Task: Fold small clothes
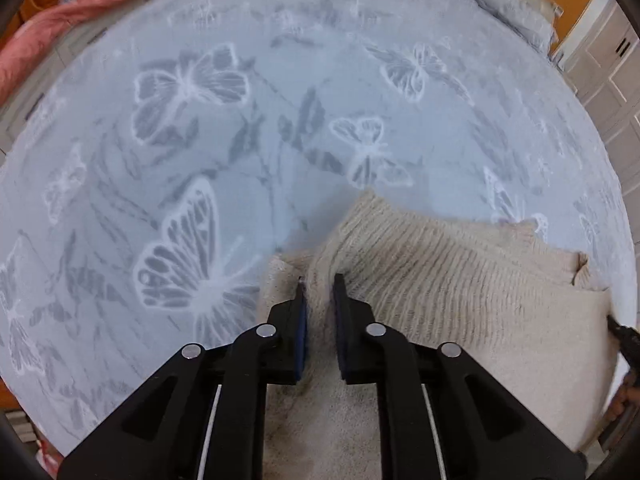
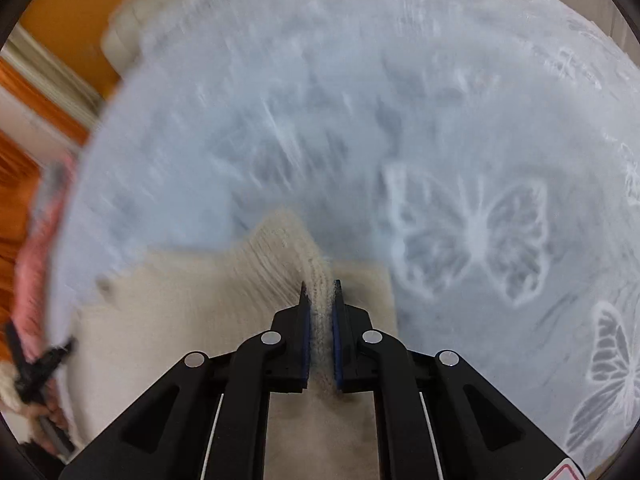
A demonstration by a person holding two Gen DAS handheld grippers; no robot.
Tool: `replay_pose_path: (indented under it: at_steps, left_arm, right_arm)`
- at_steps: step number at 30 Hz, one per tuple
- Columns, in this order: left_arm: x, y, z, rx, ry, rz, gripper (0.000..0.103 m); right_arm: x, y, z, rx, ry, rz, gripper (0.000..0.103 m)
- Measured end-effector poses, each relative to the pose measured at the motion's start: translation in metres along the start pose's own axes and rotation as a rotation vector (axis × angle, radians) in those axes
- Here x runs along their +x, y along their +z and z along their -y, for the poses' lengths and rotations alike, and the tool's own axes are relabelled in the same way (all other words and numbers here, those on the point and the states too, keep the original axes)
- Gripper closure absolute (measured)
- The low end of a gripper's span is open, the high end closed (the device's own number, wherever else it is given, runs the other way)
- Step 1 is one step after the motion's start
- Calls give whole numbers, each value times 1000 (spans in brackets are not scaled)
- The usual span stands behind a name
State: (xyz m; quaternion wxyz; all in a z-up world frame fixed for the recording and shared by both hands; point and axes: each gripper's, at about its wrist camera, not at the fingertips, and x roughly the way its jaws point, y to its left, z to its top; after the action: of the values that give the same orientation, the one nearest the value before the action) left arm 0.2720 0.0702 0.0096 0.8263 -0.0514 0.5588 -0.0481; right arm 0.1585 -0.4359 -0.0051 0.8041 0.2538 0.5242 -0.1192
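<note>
Pinching the knit (image 1: 440,280) at both ends: left gripper (image 1: 319,280) and right gripper (image 2: 319,286) each clamp a ribbed fold, knit lying on the butterfly sheet (image 1: 200,120). Pink bedding (image 1: 60,12) sits far off. We only get the right view blurred.

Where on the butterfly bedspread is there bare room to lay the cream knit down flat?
Bare bedspread lies ahead of the cream knit, up to the rumpled grey bedding at the far edge, and sideways toward the pink blanket. It is crowded only near the camera, where the left gripper and right gripper pinch the knit.
</note>
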Motion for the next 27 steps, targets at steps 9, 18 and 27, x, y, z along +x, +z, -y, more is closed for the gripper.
replay_pose_path:
  at_steps: [9, 18, 27]
  left_arm:
    - [-88, -88, 76, 125, -161, 44, 86]
    - [-73, -158, -1, 0, -60, -82, 88]
    - [-100, -185, -64, -242, -66, -42, 43]
  right_arm:
    - [-86, -108, -130, -276, 196, 88, 85]
    - [-50, -178, -85, -210, 123, -111, 101]
    - [-116, -162, 30, 64, -2, 39, 38]
